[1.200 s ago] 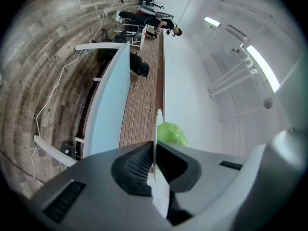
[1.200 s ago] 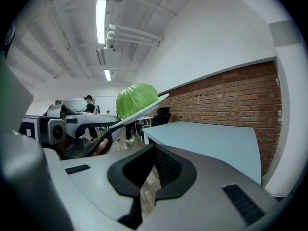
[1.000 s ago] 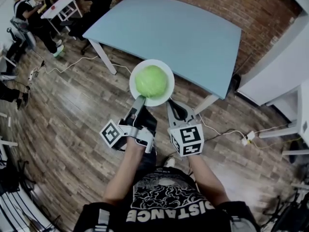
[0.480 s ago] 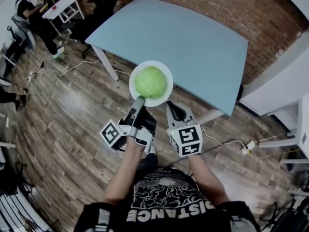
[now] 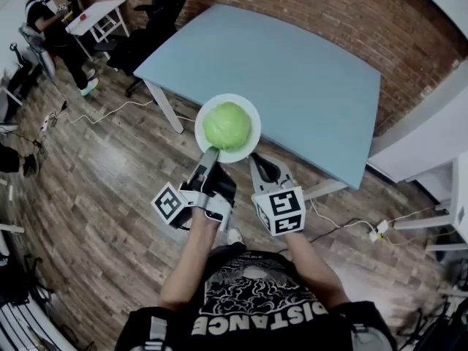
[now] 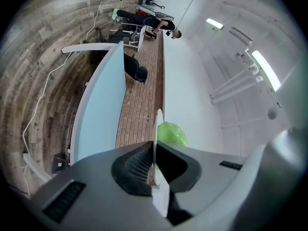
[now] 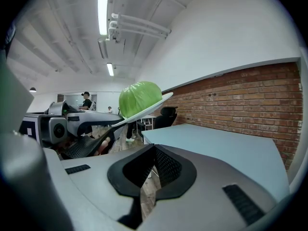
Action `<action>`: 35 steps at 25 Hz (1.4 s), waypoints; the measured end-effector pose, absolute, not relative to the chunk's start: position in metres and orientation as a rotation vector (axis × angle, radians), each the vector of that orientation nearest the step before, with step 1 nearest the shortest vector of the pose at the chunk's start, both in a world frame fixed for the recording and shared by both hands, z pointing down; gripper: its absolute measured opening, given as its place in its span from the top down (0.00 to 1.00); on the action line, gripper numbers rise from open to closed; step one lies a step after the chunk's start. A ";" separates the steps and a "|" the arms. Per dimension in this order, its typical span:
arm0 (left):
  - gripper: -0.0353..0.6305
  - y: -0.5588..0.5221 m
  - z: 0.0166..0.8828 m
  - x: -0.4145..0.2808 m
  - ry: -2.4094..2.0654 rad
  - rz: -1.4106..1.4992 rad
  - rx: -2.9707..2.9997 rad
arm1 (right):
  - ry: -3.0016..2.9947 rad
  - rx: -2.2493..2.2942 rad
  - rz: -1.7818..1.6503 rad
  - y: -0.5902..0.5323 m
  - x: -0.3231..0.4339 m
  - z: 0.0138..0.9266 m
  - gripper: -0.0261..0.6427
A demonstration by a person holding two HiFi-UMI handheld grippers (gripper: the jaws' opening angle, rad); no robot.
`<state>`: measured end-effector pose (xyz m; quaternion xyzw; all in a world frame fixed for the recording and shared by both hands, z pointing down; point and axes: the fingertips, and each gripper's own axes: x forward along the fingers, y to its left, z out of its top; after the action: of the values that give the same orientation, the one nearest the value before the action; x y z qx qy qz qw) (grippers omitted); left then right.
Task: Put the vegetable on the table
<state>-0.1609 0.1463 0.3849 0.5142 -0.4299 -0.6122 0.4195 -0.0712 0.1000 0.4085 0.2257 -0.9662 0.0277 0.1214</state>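
We carry the round pale-green cabbage (image 5: 227, 125) on a round white plate (image 5: 246, 150), in the air just ahead of both grippers and not yet on the table. Our left gripper (image 5: 211, 153) pinches the plate's near rim edge-on. Our right gripper (image 5: 254, 161) sits just to its right, close to the rim but apart from it, jaws pressed together on nothing. Ahead of the grippers the light-blue rectangular table (image 5: 292, 72) runs to a red brick wall (image 5: 329, 6). Grey-brown plank floor (image 5: 95, 181) lies beneath and to the left, crossed by a white cable (image 5: 110, 108). Far left stand a black office chair (image 5: 157, 9), a small white desk (image 5: 95, 13) and a person (image 5: 47, 20).
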 end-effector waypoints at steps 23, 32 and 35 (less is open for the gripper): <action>0.93 0.122 0.394 -0.207 -1.060 -1.489 1.291 | -2.822 0.703 0.133 0.072 -0.117 0.415 0.95; 0.93 0.081 0.394 -0.220 -1.055 -1.478 1.306 | -2.825 0.707 0.137 0.030 -0.132 0.418 0.95; 0.93 0.066 0.394 -0.225 -1.057 -1.475 1.305 | -2.823 0.709 0.141 0.013 -0.137 0.418 0.95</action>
<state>-0.2254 0.0656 0.3941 0.5250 -0.4253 -0.5934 0.4376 -0.1370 0.0132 0.4180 0.2416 -0.9625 0.0482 0.1133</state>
